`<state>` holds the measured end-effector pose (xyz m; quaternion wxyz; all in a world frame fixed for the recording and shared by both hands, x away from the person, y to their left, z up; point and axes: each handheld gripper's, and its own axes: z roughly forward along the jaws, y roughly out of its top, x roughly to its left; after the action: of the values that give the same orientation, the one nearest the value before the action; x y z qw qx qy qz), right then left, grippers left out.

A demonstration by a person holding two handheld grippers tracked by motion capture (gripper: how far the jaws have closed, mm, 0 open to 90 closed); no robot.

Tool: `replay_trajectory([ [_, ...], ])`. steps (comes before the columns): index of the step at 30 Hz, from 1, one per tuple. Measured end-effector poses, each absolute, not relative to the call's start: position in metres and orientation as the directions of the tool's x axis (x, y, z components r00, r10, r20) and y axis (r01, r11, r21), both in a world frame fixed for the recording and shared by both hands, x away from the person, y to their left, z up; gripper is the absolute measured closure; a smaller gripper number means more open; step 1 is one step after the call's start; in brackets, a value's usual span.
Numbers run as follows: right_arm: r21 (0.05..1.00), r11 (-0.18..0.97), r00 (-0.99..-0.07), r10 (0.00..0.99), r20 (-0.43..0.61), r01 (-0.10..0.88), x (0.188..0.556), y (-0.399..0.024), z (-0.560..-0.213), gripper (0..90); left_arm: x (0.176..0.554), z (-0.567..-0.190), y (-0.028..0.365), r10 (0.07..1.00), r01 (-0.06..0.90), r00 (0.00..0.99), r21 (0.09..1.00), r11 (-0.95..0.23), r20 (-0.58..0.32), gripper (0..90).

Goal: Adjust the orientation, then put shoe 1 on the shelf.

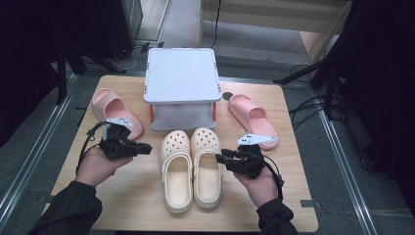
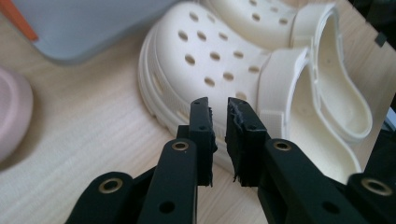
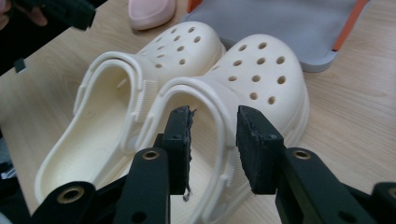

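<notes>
Nearest our edge of the surface, we hold one hand-held gripper in each hand, palms up, either side of a pair of cream clogs. Our left hand-held gripper points toward the left clog from its outer side; its jaws stand a narrow gap apart with nothing between them, clear of the clog's sole. Our right hand-held gripper points at the right clog from the other side; its jaws stand moderately apart, and the clog's heel strap shows in the gap between them, though the pads do not press on it.

The two clogs lie side by side, touching, in the middle of the surface, toes toward the far edge and heels toward us.

Just beyond their toes stands a grey box with orange corner pieces, reaching to the far edge. A pink slide lies near the left edge beside the box, and a second pink slide lies toward the right edge, both well apart from the clogs.
</notes>
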<state>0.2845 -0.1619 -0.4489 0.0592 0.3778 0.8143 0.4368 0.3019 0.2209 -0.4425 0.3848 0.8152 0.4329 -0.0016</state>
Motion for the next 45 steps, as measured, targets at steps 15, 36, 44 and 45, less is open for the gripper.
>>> replay_trajectory([
  [15, 0.735, 0.388, -0.746, 0.623, 0.236, 0.556, 0.264, -0.142, -0.456, 62.0, 0.337, -0.405, 0.216, 0.695, 0.679, 0.644, 0.657, -0.327, -0.320, 86.9],
  [36, 0.712, 0.401, -0.743, 0.620, 0.251, 0.576, 0.260, -0.126, -0.463, 56.2, 0.398, -0.362, 0.213, 0.741, 0.644, 0.614, 0.716, -0.271, -0.272, 88.6],
  [44, 0.710, 0.381, -0.718, 0.648, 0.253, 0.593, 0.258, -0.114, -0.468, 46.1, 0.419, -0.366, 0.216, 0.752, 0.656, 0.605, 0.699, -0.285, -0.261, 88.8],
  [45, 0.710, 0.377, -0.713, 0.654, 0.252, 0.595, 0.258, -0.111, -0.469, 44.7, 0.421, -0.368, 0.216, 0.752, 0.657, 0.606, 0.696, -0.289, -0.260, 88.7],
])
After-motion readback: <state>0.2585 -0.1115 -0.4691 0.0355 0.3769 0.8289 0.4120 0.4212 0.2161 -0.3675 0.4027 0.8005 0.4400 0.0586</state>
